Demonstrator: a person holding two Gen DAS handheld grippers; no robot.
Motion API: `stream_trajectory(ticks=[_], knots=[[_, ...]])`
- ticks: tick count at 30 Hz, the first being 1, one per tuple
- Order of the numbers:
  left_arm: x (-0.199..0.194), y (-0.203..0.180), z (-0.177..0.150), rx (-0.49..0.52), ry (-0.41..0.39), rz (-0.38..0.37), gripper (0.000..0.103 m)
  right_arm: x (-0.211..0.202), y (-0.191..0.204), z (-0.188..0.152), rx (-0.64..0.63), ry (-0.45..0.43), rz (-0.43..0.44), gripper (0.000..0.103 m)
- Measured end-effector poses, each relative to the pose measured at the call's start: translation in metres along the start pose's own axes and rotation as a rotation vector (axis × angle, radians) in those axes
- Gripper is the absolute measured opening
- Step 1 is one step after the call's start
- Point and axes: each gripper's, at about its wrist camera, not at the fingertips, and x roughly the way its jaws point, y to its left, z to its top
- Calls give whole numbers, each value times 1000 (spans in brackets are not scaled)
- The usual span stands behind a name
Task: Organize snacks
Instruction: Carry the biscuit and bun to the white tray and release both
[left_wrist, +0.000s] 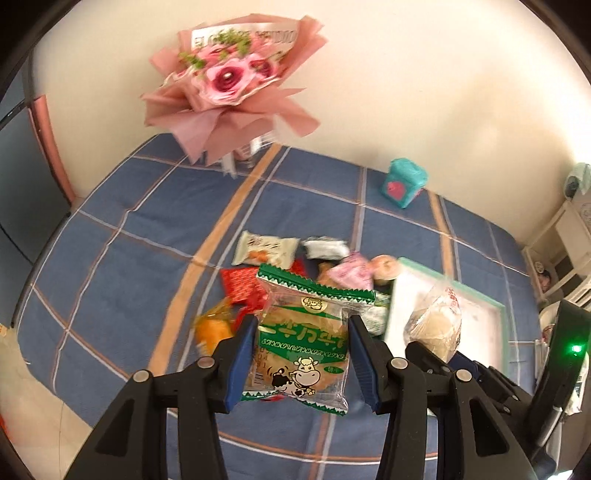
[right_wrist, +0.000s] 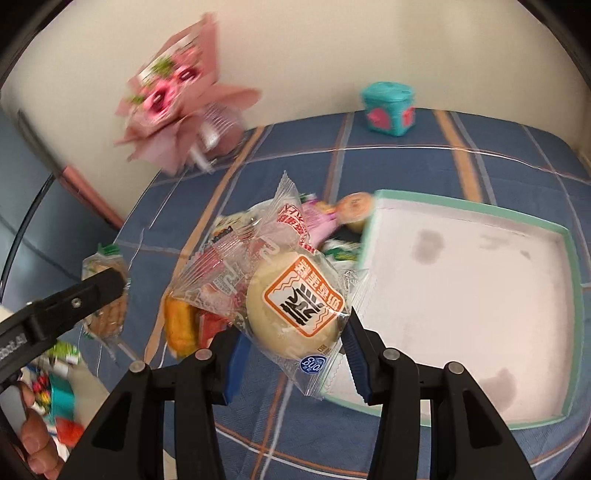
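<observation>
My left gripper (left_wrist: 301, 354) is shut on a green biscuit packet with a cartoon cow (left_wrist: 301, 343), held up above the blue plaid cloth. My right gripper (right_wrist: 295, 354) is shut on a clear packet with a round pale bun (right_wrist: 295, 306), lifted just left of a white tray with a teal rim (right_wrist: 480, 295). In the left wrist view the bun packet (left_wrist: 437, 321) hangs over that tray (left_wrist: 484, 325). A pile of loose snacks lies on the cloth: a white packet (left_wrist: 264, 249), a red packet (left_wrist: 240, 284), an orange one (left_wrist: 212, 328), a pink one (left_wrist: 352, 275).
A pink paper bouquet (left_wrist: 229, 85) stands at the back left against the wall. A teal box with a pink heart (left_wrist: 404, 182) sits at the back. White shelving (left_wrist: 565, 236) stands at the right. A person's hand (right_wrist: 35, 439) shows at the lower left.
</observation>
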Motion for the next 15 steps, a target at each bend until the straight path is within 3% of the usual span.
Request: stream_trajectory(ticks=[4, 6, 12, 15], knots=[[2, -26, 3, 14, -5, -42, 52, -7, -50, 3, 159, 1, -49, 49], [7, -42, 3, 18, -2, -70, 52, -11, -76, 3, 223, 0, -116, 49], [28, -88, -5, 62, 19, -120, 52, -16, -140, 0, 369, 2, -260, 49], [43, -111, -8, 66, 37, -148, 52, -22, -168, -3, 437, -9, -290, 49]])
